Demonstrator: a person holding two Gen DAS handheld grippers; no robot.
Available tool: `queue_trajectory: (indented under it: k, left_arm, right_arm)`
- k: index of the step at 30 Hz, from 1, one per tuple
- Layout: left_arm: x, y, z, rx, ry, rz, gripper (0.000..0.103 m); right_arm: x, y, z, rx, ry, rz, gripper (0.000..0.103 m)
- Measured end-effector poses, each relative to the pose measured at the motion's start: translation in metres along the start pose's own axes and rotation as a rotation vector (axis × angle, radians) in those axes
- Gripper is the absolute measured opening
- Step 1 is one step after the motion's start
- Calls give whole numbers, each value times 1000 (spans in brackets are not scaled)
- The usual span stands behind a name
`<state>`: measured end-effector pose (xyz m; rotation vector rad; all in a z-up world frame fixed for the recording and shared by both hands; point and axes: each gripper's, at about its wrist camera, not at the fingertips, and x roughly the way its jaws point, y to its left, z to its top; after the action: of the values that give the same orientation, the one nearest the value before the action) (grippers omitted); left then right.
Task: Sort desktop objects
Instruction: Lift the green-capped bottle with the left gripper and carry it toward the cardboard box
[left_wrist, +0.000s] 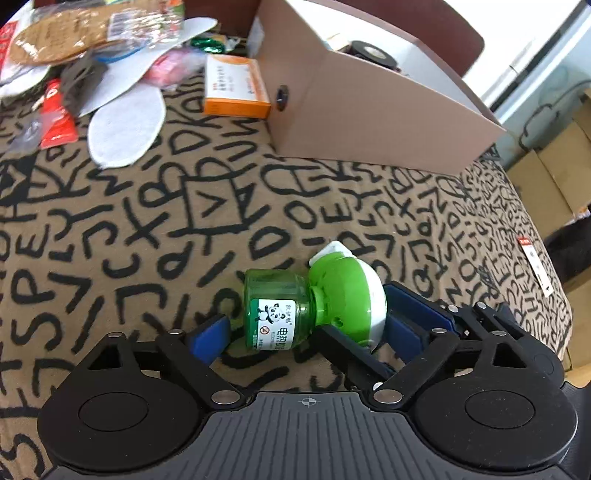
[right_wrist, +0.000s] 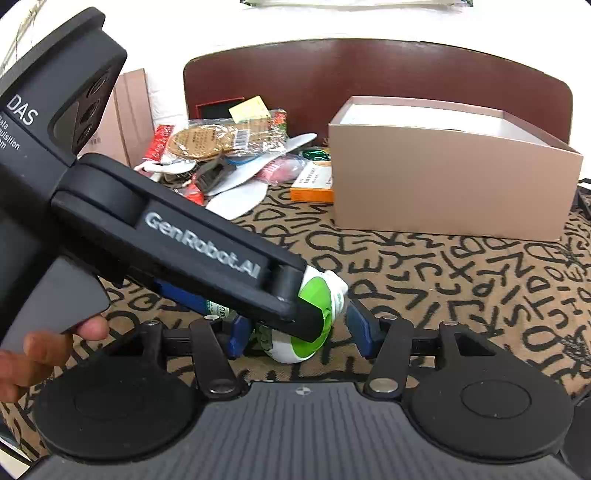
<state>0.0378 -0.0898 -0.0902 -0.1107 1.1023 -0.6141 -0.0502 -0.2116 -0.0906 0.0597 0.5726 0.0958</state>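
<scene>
Both the left gripper (left_wrist: 306, 328) and right gripper (right_wrist: 295, 334) are sitting loose around the lying green plastic bottle (left_wrist: 275, 308), maybe touching it, while the pile (left_wrist: 92, 55) at ten o'clock and tan cardboard box (left_wrist: 369, 110) are waiting.

I seem to be working in a storeroom-like office corner: a table (left_wrist: 110, 229) under a letter-printed cloth, a maroon chair back (right_wrist: 369, 74) at top centre, stacked cardboard cartons (left_wrist: 554, 173) at the right edge, bright windows (left_wrist: 535, 48) upper right.
</scene>
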Motion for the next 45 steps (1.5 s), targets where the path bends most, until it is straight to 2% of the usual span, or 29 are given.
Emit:
queue_trajectory:
  k: [3, 7, 10, 15, 18, 20, 21, 24, 27, 29, 32, 37, 41, 45]
  left_arm:
    - [-2, 0, 5, 1, -7, -22, 90]
    - [-2, -7, 7, 47, -1, -10, 91]
    - [-1, -2, 7, 29, 8, -12, 95]
    - [-11, 8, 5, 4, -13, -56, 96]
    - [-13, 13, 8, -4, -34, -44, 98]
    - [-12, 15, 10, -19, -23, -64, 95]
    - [-13, 16, 10, -27, -17, -81, 89]
    - [-20, 12, 9, -17, -39, -122, 89]
    - [-17, 7, 10, 17, -45, -79, 90]
    - [-9, 7, 11, 17, -14, -94, 90]
    - [1, 7, 10, 19, 11, -77, 89]
    - [-3, 3, 8, 54, 1, -54, 84]
    - [-10, -5, 9, 80, -21, -38, 84]
    - [-24, -21, 18, 115, -65, -34, 84]
  right_arm:
    - [3, 1, 0, -11, 3, 3, 60]
    - [2, -2, -1, 12, 7, 2, 60]
    - [2, -3, 0, 13, 7, 5, 60]
    - [1, -6, -1, 19, 12, 9, 62]
    - [2, -4, 0, 14, 16, 3, 63]
    - [2, -2, -1, 0, 19, -1, 63]
    - [2, -2, -1, -4, 22, -3, 63]
    - [5, -3, -2, 8, 39, -3, 63]
    - [5, -3, -1, 6, 33, -1, 63]
    - [6, -2, 0, -3, 31, 0, 62]
    - [9, -2, -1, -5, 46, 12, 61]
    - [12, -2, -3, -3, 62, 30, 52]
    - [11, -1, -1, -14, 61, 22, 51]
    - [0, -4, 7, -27, 16, 12, 51]
